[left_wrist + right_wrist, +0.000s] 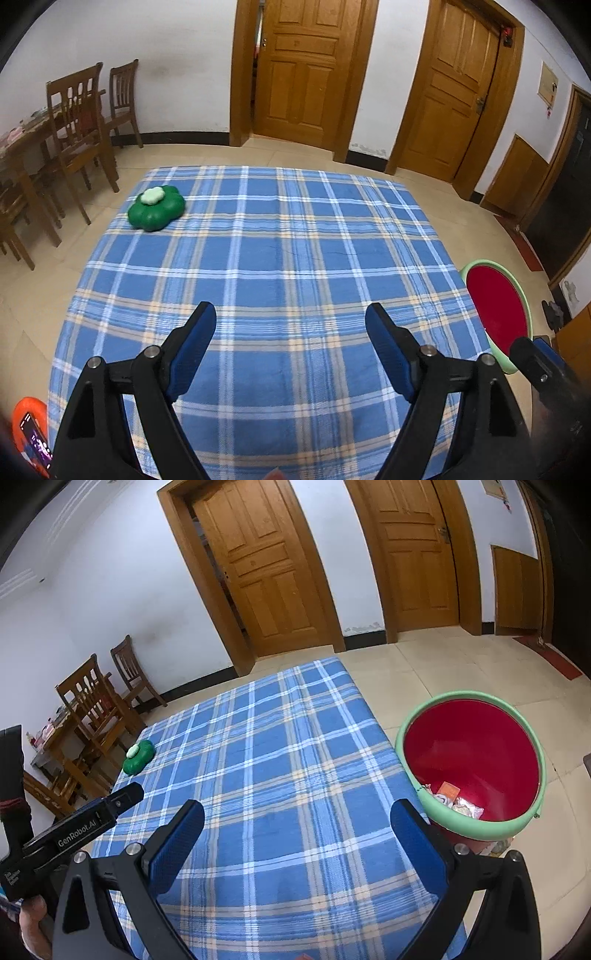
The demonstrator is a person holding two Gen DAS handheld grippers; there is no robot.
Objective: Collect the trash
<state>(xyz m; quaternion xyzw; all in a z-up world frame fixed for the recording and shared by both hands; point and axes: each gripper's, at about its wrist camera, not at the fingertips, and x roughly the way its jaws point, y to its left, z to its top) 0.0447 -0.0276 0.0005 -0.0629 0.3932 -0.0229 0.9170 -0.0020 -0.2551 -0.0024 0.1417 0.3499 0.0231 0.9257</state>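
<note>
A red bin with a green rim [471, 764] stands on the floor at the table's right side, with crumpled wrappers and paper [452, 799] at its bottom. In the left wrist view the same bin [496, 314] shows at the right edge. My left gripper [291, 317] hovers open over the blue plaid tablecloth [266, 258], nothing between its blue pads. My right gripper [297, 816] is open wide above the cloth's right part, empty, with the bin just right of its right finger [417, 845]. A green clover-shaped object with a white top [157, 207] sits at the cloth's far left corner.
Wooden chairs [79, 122] and a cluttered wooden table stand at the left. Two wooden doors [306, 66] line the far wall. An orange item with a phone [31, 432] lies on the floor at lower left. A hand [33, 923] holds the left gripper's body.
</note>
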